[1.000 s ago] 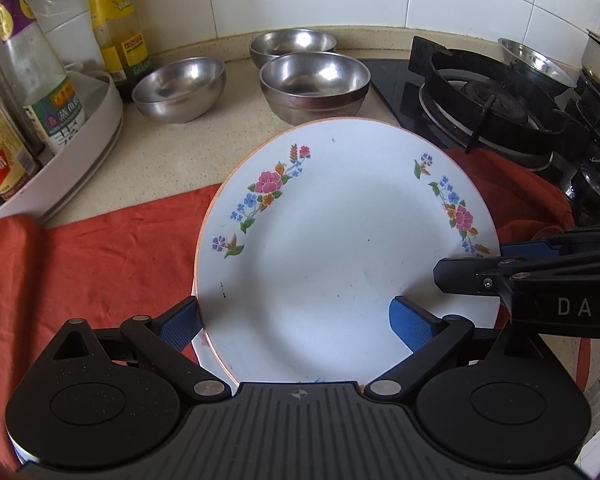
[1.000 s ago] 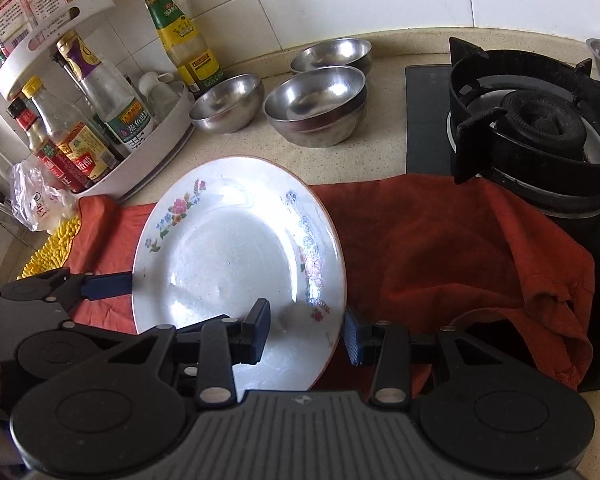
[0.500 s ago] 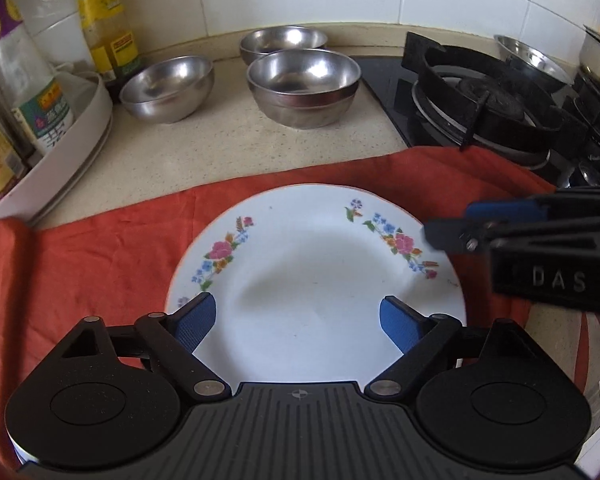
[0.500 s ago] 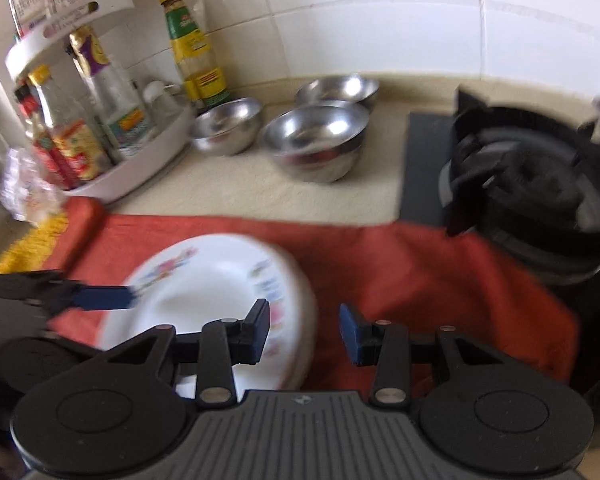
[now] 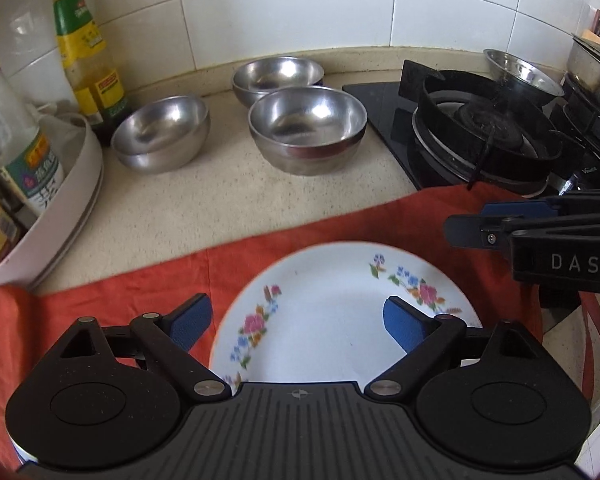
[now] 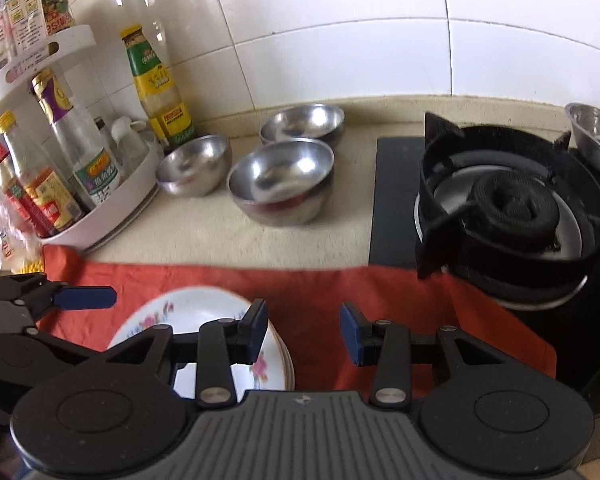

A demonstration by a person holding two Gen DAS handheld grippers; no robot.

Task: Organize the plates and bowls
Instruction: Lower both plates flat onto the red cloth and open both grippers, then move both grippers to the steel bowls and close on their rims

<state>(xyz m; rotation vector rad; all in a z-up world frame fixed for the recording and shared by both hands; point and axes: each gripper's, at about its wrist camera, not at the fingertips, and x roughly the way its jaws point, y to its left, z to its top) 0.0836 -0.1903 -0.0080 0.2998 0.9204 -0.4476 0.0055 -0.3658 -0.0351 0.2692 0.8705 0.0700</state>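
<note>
A white plate with flower sprigs (image 5: 332, 320) lies flat on a red cloth (image 5: 140, 292), on top of other plates whose rims show in the right wrist view (image 6: 288, 364). My left gripper (image 5: 296, 324) hovers above its near left part with jaws opening, its pads touching nothing. My right gripper (image 6: 303, 332) is open over the cloth just right of the plates, with nothing between its fingers. Three steel bowls (image 5: 308, 124) (image 5: 162, 132) (image 5: 278, 76) stand behind on the counter.
A black gas stove (image 5: 488, 132) fills the right, with a fourth steel bowl (image 5: 520, 72) behind its burner. At the left stands a white rack of bottles (image 6: 112, 204), and a yellow-labelled bottle (image 5: 88, 60) is by the tiled wall. Beige counter (image 5: 220, 208) lies between cloth and bowls.
The plate, tilted up a second ago, has come down flat on the cloth. Both grippers have drawn back and up from it, and the views now take in more of the counter.
</note>
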